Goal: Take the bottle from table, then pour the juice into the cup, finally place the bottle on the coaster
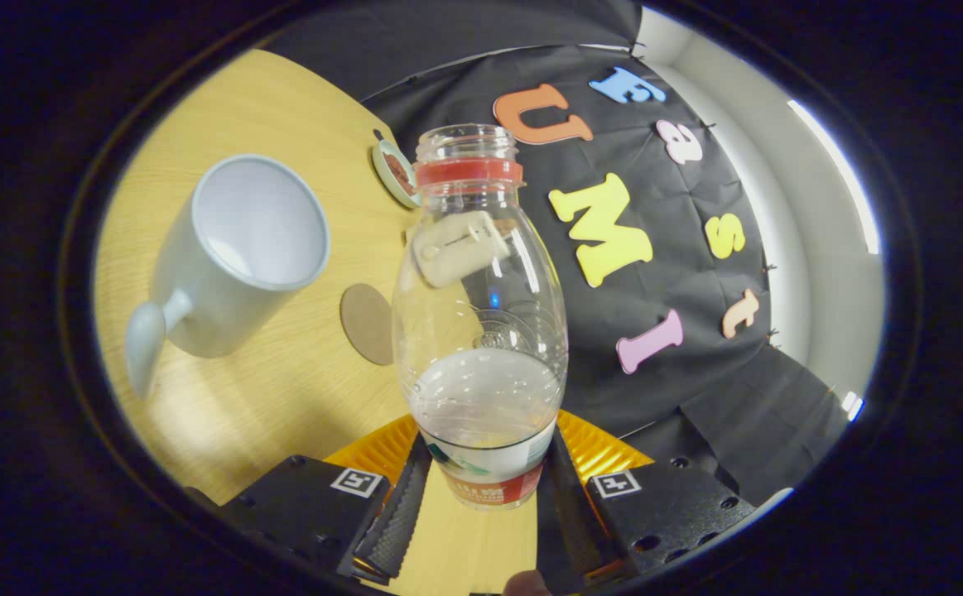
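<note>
The gripper (488, 497) is closed on the bottle (481, 314): both fingers (398, 513) press against its lower, labelled part, one on each side. The bottle stands out ahead of the fingers, its open mouth pointing away from the camera. It has no cap; a red ring (469, 171) sits below the threaded neck. The body is clear plastic, and a cloudy, whitish liquid (485, 393) fills its lower part, near the label (489, 463). The upper part of the bottle holds no liquid.

The table (282, 397) is light wood. It appears tilted in the gripper view, so the gripper and bottle are leaning relative to it. The bottle seems held clear of the tabletop; contact at its base cannot be confirmed.

The cup (237, 257) is a pale mug with a handle (146, 335), standing on the table beside the bottle and apart from it. Its interior looks empty.

A round brown coaster (367, 323) lies flat on the table between cup and bottle, just beside the bottle's outline and partly hidden behind it. Nothing rests on it.

Beyond the bottle's neck, near the table's far edge, lies a small round dish (394, 172) with a pale rim and dark centre. A pale oblong shape shows through the bottle's shoulder; what it is cannot be told.
</note>
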`<state>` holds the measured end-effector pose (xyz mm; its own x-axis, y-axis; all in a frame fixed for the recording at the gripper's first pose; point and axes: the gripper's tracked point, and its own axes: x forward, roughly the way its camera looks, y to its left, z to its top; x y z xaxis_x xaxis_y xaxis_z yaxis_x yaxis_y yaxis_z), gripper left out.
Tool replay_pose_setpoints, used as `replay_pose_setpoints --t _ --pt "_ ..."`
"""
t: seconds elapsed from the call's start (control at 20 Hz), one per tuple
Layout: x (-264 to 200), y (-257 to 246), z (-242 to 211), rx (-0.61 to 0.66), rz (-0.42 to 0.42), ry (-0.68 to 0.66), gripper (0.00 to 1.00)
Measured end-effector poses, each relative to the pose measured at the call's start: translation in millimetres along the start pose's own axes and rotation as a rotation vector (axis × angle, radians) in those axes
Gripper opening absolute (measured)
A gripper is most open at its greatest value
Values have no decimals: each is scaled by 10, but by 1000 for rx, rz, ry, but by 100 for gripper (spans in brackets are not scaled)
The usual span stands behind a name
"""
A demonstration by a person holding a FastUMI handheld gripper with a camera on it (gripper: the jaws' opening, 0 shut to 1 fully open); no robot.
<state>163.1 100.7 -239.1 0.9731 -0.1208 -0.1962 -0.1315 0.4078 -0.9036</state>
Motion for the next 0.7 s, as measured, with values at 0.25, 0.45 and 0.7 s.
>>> replay_pose_setpoints --t 0.25,0.45,0.7 --pt "26 -44 -41 -159 -35 -9 77" --pt "8 -87 -34 -268 -62 -28 77" --pt "23 -190 -37 -338 -84 -26 77"
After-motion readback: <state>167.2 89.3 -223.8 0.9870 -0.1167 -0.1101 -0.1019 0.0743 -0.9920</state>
